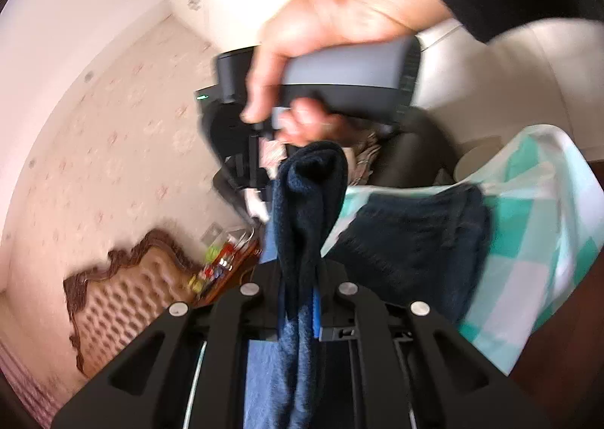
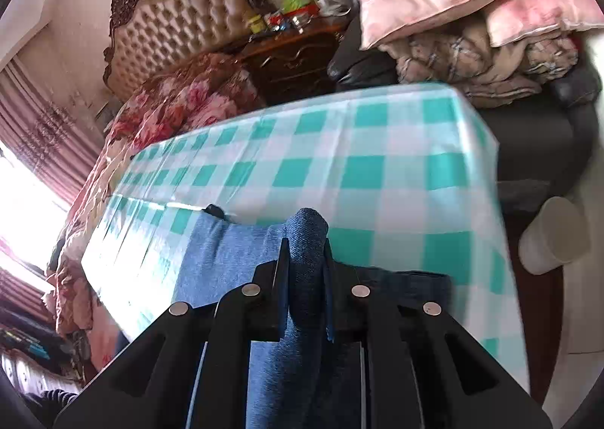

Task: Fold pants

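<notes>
Closest to our lenses ran the pants [image 1: 305, 210], a band of dark blue cloth passing straight up between the fingers of each tool. We take the checked tablecloth [image 2: 377, 149] as our landmark. On the left, our left gripper [image 1: 300, 278] was clamped on a bunched fold of the pants, raised off the tablecloth, with the rest of the garment trailing down to a dark heap lying on the cloth. Just beyond that fold the person's right hand [image 1: 339, 13] worked the handle of the other tool, all of it smeared by motion. On the right, our right gripper [image 2: 305, 255] had its jaws pressed on a rolled ridge of the pants at the near edge of the tablecloth, paler blue fabric spreading flat to the left of it.

We judged the risks to lie in the grips. The right jaws pinched only a narrow roll, so a hard pull could slip it free and let the fold collapse. With both tools so near each other, they could also knock together. Uneven lifting would skew the fold, or drag the tablecloth along.
</notes>
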`<state>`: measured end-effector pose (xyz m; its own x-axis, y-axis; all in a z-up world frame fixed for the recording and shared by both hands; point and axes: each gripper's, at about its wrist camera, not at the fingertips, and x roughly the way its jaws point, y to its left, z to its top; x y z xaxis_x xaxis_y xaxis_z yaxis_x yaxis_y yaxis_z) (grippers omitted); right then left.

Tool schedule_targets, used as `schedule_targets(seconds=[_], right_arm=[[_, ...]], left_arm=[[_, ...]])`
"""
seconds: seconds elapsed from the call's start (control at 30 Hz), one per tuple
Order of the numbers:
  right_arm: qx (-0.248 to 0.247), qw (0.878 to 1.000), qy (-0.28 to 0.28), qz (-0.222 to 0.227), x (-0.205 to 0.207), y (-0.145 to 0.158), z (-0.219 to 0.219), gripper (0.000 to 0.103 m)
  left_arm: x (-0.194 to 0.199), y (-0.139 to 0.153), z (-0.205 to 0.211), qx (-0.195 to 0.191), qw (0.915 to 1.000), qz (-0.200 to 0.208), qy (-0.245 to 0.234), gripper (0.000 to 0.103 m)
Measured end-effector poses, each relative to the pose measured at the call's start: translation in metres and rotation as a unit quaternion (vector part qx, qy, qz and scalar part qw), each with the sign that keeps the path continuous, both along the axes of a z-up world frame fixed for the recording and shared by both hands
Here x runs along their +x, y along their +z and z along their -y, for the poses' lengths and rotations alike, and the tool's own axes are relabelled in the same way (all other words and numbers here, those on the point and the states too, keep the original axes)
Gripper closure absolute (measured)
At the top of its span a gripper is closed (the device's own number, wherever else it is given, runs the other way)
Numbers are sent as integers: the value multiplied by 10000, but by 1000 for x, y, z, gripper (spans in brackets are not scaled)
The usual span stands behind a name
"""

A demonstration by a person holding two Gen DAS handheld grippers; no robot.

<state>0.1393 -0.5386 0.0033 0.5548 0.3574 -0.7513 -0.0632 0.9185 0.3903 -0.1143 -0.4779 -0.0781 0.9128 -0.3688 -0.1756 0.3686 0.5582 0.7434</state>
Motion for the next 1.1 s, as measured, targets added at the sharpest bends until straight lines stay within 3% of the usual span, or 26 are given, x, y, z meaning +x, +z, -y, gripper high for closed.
schedule_targets(seconds=[0.1,0.3,0.47,0.6,0.67,0.7,0.73,0.77,0.8,0.83,0.93,1.0,1.07,1.1], right_arm=[[51,9997,-183,-148,-4,-17,26,87],[-51,9988,-332,-364,-5,-82,48,87],[-126,9992,-352,-172,-10,-83,47,86],[-232,9988,-398,-182,-12,-81,47,85],[-323,9983,-468,-151,-14,-80,47,80],[-445,9974,-560,-120,-16,-79,47,76],[-629,9957,-679,-63,-19,-76,47,67],[-1001,9908,-915,34,-24,-69,46,61],[-1260,9859,-1096,133,-29,-62,46,54],[-1551,9782,-1341,315,-36,-52,46,51],[-1922,9591,-1972,657,-62,-25,48,47],[-1778,9555,-2215,801,-87,-15,47,47],[-1610,9557,-2360,714,-111,-19,43,46],[-1491,9570,-2397,663,-119,-23,41,46]], left_arm=[[-2,-21,23,275,9990,-265,-250,93],[3,-57,49,612,9937,-840,-414,93],[11,-54,53,445,9921,-1114,-366,89],[18,-54,55,415,9907,-1218,-435,78],[18,-53,57,369,9899,-1298,-442,77],[20,-51,55,307,9889,-1383,-450,72],[20,-46,51,203,9878,-1463,-485,58],[20,-41,45,111,9874,-1491,-511,50],[18,-32,36,-82,9852,-1596,-613,33],[17,-22,28,-287,9822,-1715,-717,28],[21,12,-4,-934,9640,-2318,-904,28],[43,39,-33,-1668,9400,-2879,-758,34],[93,57,-54,-2301,8999,-3673,-486,41],[114,61,-58,-2441,8844,-3951,-468,43]])
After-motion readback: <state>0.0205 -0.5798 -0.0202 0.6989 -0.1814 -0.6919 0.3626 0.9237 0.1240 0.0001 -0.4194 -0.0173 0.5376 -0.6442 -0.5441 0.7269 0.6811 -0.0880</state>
